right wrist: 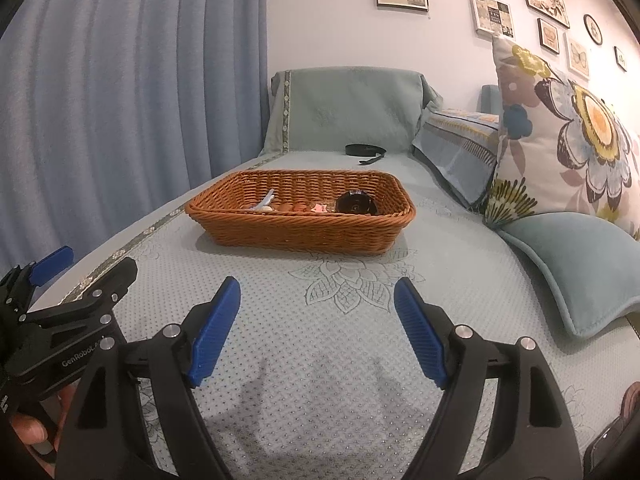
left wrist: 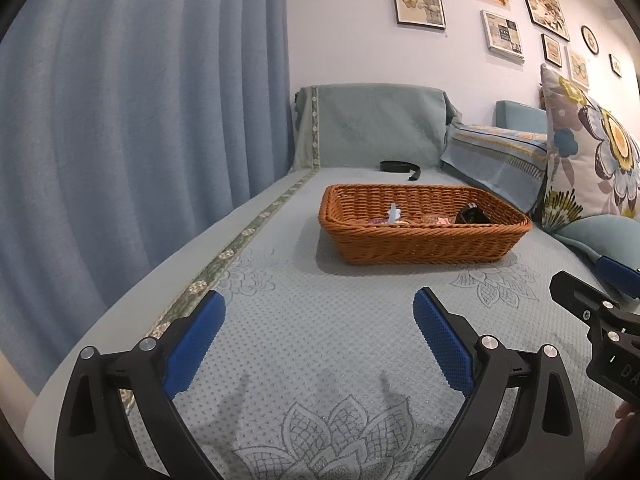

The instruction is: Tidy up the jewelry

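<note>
A brown wicker basket (left wrist: 424, 240) (right wrist: 304, 232) sits on the grey-green sofa cover, ahead of both grippers. Inside it lie several small jewelry pieces (right wrist: 296, 208) (left wrist: 394, 216), among them a pale clip and a pink star, plus a round black item (right wrist: 354, 203) (left wrist: 472, 214). My left gripper (left wrist: 318, 312) hovers low over the cover, open, nothing between its blue pads. My right gripper (right wrist: 318, 300) is likewise open and empty, short of the basket. Each gripper shows at the edge of the other's view, held side by side.
A black strap (left wrist: 400, 167) (right wrist: 366, 150) lies on the cover beyond the basket. A floral cushion (right wrist: 560, 132) and a teal cushion (right wrist: 576, 272) stand on the right. Blue curtain (left wrist: 140, 120) hangs on the left past the seat's edge. A hand (right wrist: 32, 428) grips the left tool.
</note>
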